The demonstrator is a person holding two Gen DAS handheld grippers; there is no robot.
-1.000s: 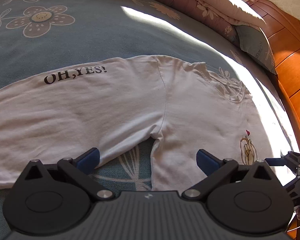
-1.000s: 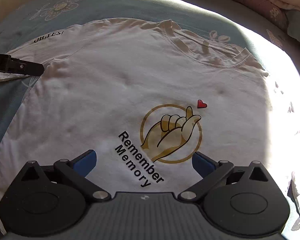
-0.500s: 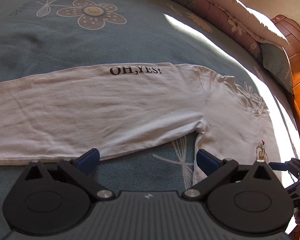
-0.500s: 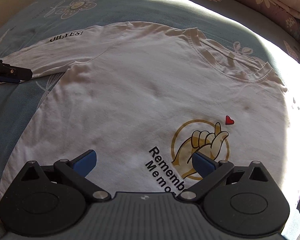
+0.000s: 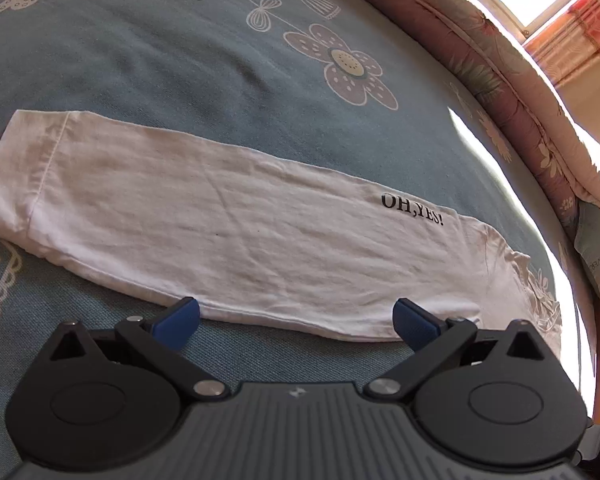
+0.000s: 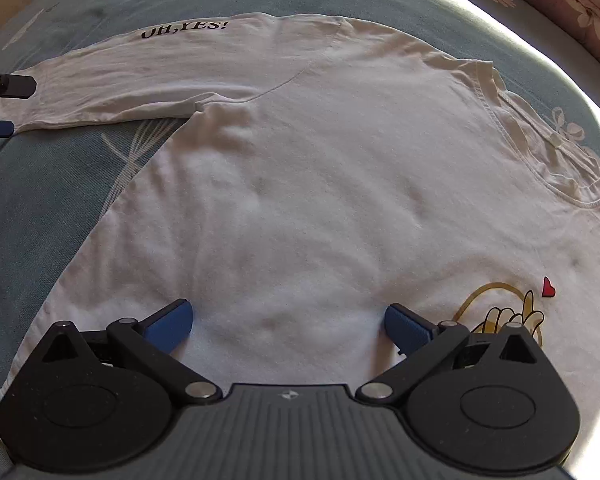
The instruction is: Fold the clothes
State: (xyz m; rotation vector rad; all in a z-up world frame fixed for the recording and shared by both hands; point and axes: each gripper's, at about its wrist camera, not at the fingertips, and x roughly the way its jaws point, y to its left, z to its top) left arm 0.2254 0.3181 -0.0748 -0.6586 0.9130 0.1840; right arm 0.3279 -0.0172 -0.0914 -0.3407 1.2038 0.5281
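My white long-sleeved cotton shirt (image 6: 320, 184) lies flat on the bed's blue-grey flower-printed cover (image 5: 180, 52), but neither camera gives me all of it. The left wrist view shows only its long sleeve (image 5: 228, 232), cuff at far left, "OH, YES!" lettering (image 5: 413, 210) near the shoulder; the body runs out of frame at right. The right wrist view shows the chest, the collar and part of a gold finger-heart print (image 6: 504, 316) with a small red heart, the rest of it hidden behind my own tool; the hem is hidden too.

My left tongs (image 5: 296, 318) stand wide apart at the sleeve's near edge, holding nothing. In the right view I see just their tips at the left border. My right tongs (image 6: 288, 322) are likewise spread wide over the shirt's front, gripping nothing. A floral quilt (image 5: 512, 64) shows only in the left view, glare washing out its far end.
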